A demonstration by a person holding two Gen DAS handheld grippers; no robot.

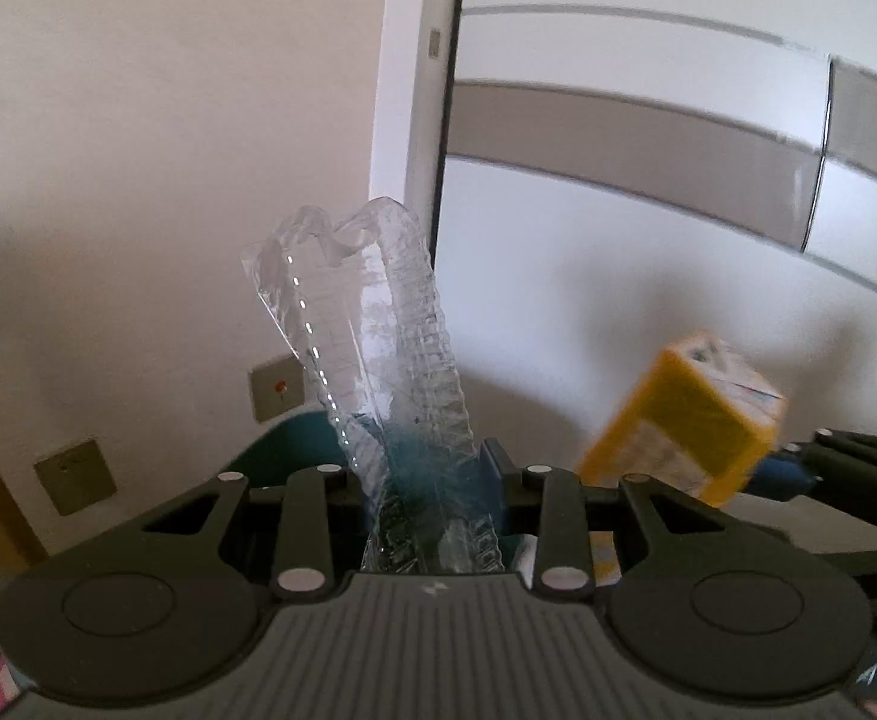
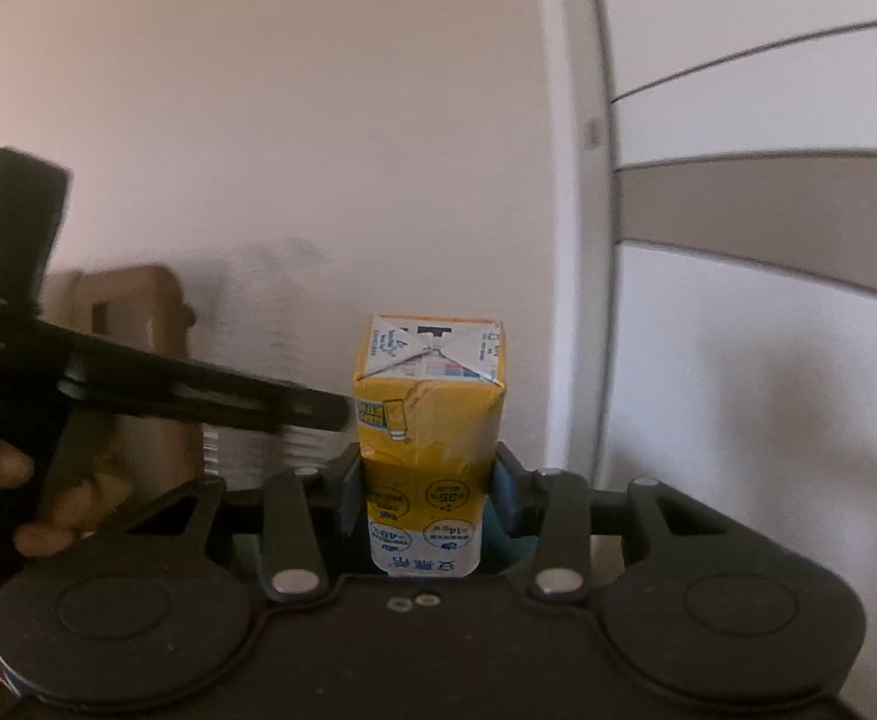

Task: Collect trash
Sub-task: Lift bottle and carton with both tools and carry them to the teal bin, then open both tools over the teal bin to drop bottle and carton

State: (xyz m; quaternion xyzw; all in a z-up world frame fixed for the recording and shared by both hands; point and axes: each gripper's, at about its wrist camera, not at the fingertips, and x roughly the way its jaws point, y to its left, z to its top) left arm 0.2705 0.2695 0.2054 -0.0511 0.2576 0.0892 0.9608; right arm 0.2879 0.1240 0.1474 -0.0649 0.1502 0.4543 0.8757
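Trash in hand, two items. Left gripper [image 1: 432,480]: clamped on crushed clear bottle [image 1: 372,360], upright between the pads. Right gripper [image 2: 429,492]: clamped on yellow carton [image 2: 429,420]. Both held aloft before wall [image 1: 108,180]. Step: carrying. Next: find a bin, none visible, then release.

wall [image 1: 138,150] | two wall plates [image 1: 75,476] | door frame [image 1: 414,90]
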